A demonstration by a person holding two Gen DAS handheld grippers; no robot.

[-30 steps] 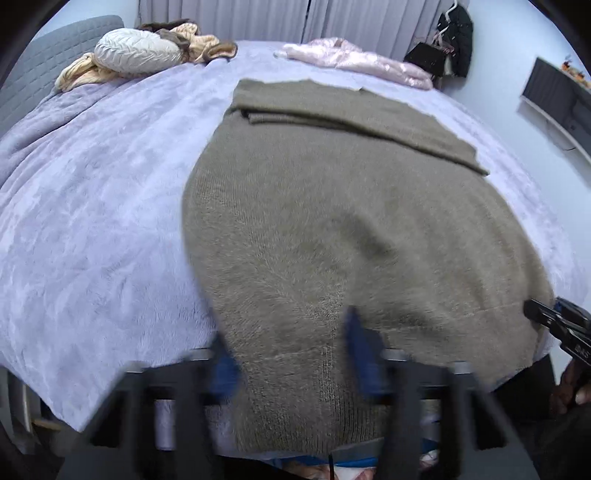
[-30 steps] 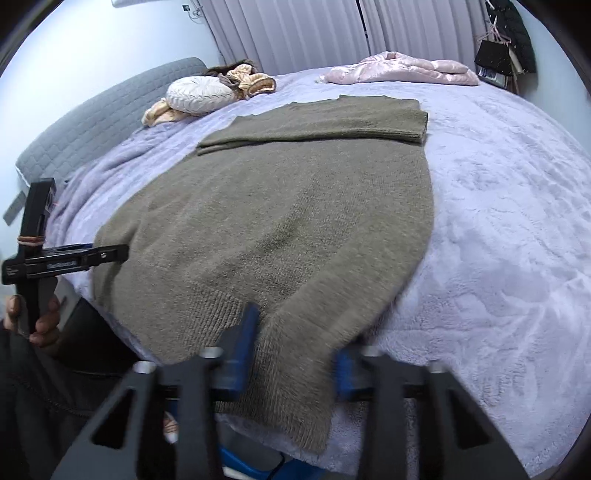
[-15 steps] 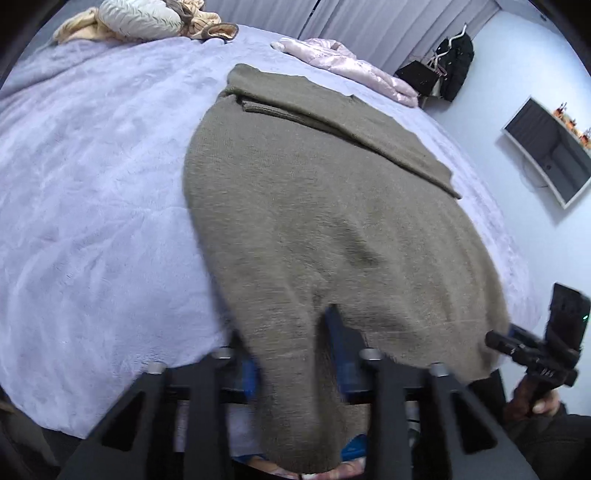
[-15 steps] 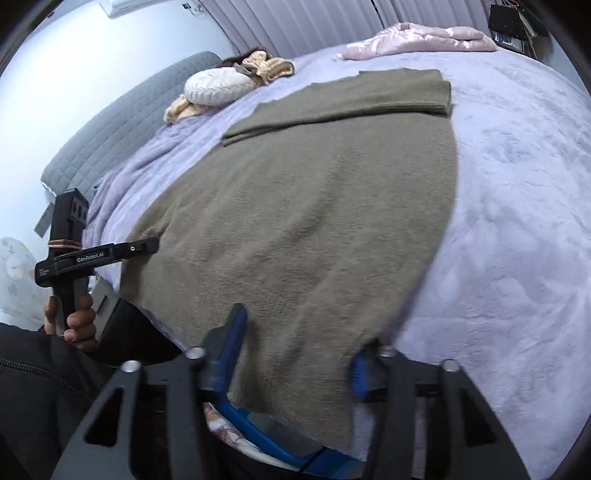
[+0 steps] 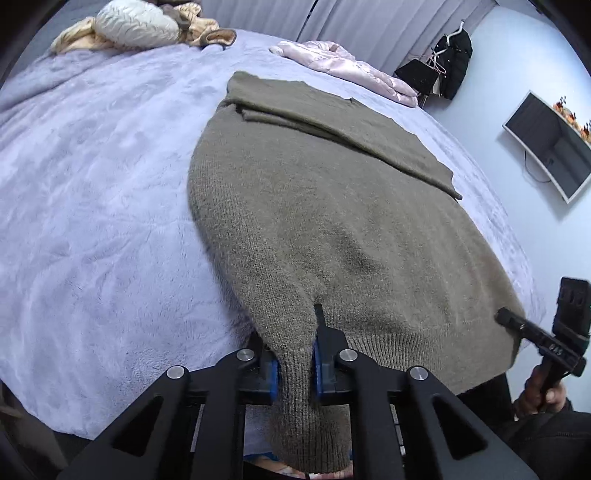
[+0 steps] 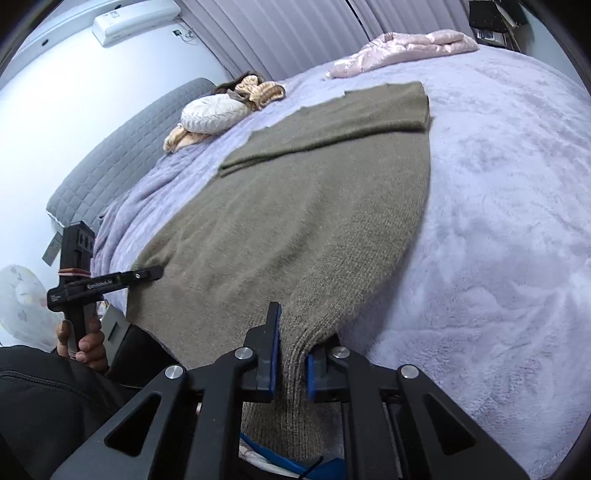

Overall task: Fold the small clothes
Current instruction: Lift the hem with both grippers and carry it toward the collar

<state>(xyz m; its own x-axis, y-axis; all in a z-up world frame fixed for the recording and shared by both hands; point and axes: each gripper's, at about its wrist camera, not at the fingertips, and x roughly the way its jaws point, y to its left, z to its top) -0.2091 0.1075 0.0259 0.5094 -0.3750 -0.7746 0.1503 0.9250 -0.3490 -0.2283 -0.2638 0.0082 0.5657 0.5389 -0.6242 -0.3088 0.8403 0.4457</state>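
Left wrist view: both grippers clamp sweater (image 5: 332, 229) hem – pink jacket (image 5: 347, 70), pillow (image 5: 136, 26) beyond

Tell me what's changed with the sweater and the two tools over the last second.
Both tools closed on the sweater's near hem. The left tool went from open around the left corner to clamped on a bunched ridge of knit; the right tool did the same at the right corner. The hem now puckers at each grip. The far end stays folded over, and the bed cover and the pillow are unchanged.

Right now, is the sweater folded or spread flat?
Partly folded: the sweater lies spread on the bed, but its far end is folded over in a band.
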